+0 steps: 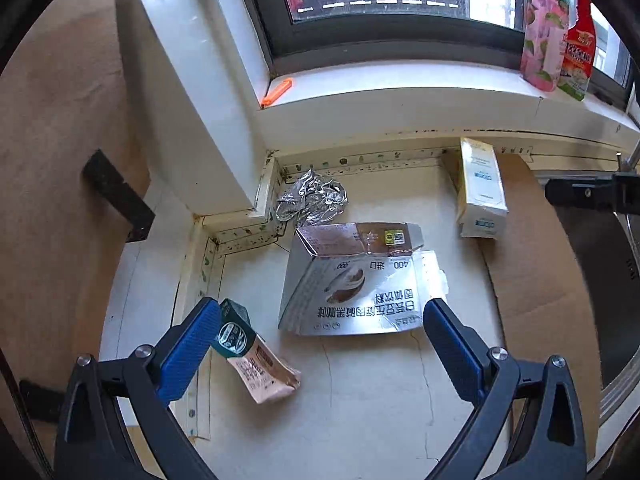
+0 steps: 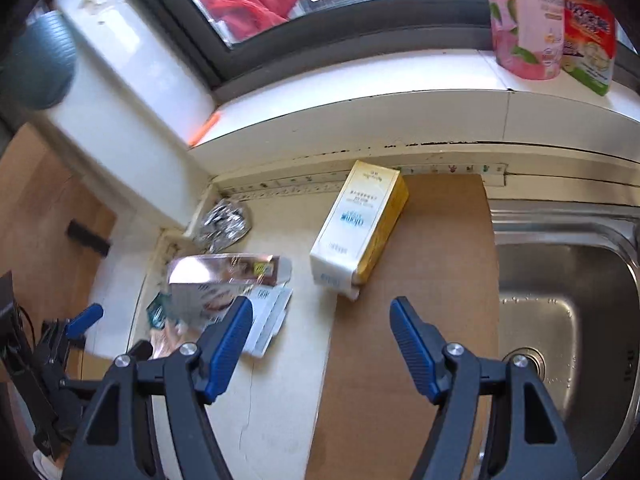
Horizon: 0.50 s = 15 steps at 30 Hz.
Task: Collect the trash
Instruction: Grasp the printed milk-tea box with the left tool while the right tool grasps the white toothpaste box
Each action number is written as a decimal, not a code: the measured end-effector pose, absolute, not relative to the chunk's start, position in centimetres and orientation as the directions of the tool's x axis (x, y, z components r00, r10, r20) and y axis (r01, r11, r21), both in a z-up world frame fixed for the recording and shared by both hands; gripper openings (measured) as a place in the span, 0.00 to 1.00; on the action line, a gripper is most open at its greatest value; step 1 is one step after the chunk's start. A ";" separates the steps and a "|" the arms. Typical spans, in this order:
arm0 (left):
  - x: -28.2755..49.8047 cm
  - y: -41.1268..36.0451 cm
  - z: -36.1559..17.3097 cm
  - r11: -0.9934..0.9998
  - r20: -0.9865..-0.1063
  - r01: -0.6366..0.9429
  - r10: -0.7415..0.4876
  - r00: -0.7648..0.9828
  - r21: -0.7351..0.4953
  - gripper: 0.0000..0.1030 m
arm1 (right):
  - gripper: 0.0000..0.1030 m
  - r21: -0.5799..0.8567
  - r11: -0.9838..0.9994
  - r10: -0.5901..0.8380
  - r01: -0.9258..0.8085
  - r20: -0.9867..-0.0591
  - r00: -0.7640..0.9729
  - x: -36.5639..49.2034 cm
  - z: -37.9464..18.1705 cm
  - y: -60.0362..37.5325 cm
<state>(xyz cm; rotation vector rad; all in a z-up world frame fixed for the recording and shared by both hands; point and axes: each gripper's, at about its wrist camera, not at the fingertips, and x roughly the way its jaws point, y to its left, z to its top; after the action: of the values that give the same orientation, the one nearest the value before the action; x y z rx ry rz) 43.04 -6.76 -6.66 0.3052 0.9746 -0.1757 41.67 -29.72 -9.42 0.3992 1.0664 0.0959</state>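
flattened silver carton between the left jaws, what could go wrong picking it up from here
1. The silver carton lies flat and wide on the counter, so the open left gripper may slide over it rather than catch an edge.
2. The small wrapper sits right against the left-hand finger and could get pinched or pushed along.
3. The crumpled foil touches the carton's far edge and may get shoved into the corner.

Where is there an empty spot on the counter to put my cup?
The cardboard sheet between the white and yellow box and the sink is bare. So is the near counter below the flattened silver carton. The back corner is crowded: crumpled foil, the carton and a small packet.
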 end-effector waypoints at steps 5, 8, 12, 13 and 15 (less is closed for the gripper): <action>46.8 -5.7 -9.2 0.939 -0.861 0.295 0.001 0.508 0.176 0.98 | 0.69 0.388 0.905 0.284 0.175 -0.856 0.431 46.6 -12.4 -29.6; 48.8 -4.9 -10.6 0.946 -0.878 0.287 -0.006 0.479 0.151 0.98 | 0.69 0.378 0.902 0.271 0.207 -0.871 0.410 48.4 -13.9 -29.6; 50.5 -4.0 -12.0 0.951 -0.889 0.284 -0.022 0.458 0.123 0.98 | 0.69 0.352 0.907 0.242 0.233 -0.886 0.395 49.9 -15.2 -29.6; 50.9 -3.9 -12.3 0.952 -0.891 0.285 -0.028 0.453 0.115 0.98 | 0.69 0.340 0.911 0.231 0.234 -0.889 0.395 50.2 -15.4 -29.5; 51.3 -3.6 -12.7 0.953 -0.894 0.286 -0.044 0.445 0.096 0.97 | 0.69 0.312 0.920 0.205 0.236 -0.898 0.389 50.7 -15.8 -29.3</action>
<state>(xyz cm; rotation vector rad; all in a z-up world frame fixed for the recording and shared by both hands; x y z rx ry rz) 51.30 -3.64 -12.69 0.2475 1.0931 -0.2071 50.66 -29.31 -15.78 0.4264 1.1819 -0.0210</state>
